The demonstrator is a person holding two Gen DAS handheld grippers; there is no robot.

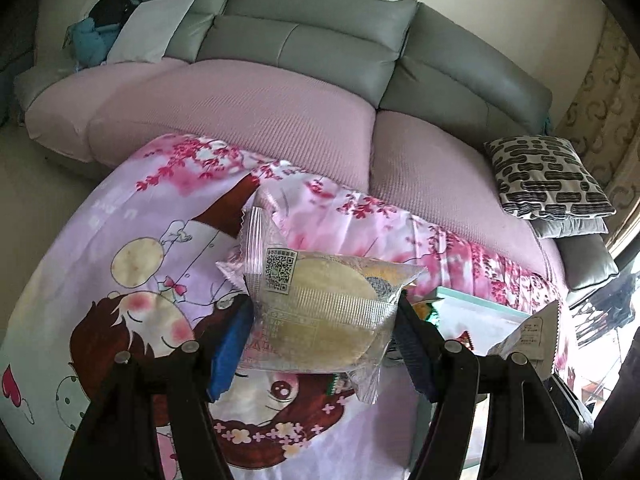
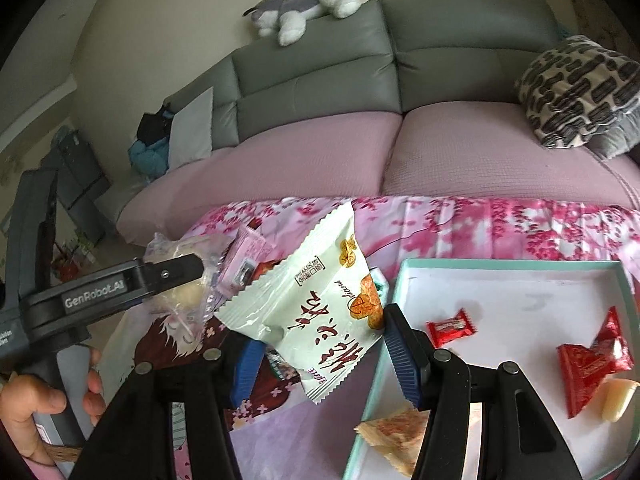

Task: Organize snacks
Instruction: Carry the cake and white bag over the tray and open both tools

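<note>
Right wrist view: right claw (image 2: 320, 344) grips the white packet (image 2: 316, 300), left claw (image 1: 320, 320) pinches the clear-wrapped cake (image 1: 320, 312), so I'd carry both level toward the tray (image 2: 520, 268) at lower right.

The right gripper (image 2: 320, 356), black with blue ribbed pads, clamps a white crinkle-edged snack packet printed with red characters (image 2: 320, 312). To its right lies a shallow white tray with a teal rim (image 2: 404, 276) holding a small red wrapped candy (image 2: 451, 327), red triangular foil packets (image 2: 588, 364) and a pale yellow piece (image 2: 618, 398). At left, a hand (image 2: 44, 408) holds the left gripper (image 2: 180, 276) closed on a clear-wrapped pale round cake (image 2: 180, 300), above a pink floral cartoon-print cloth (image 2: 480, 228).
</note>
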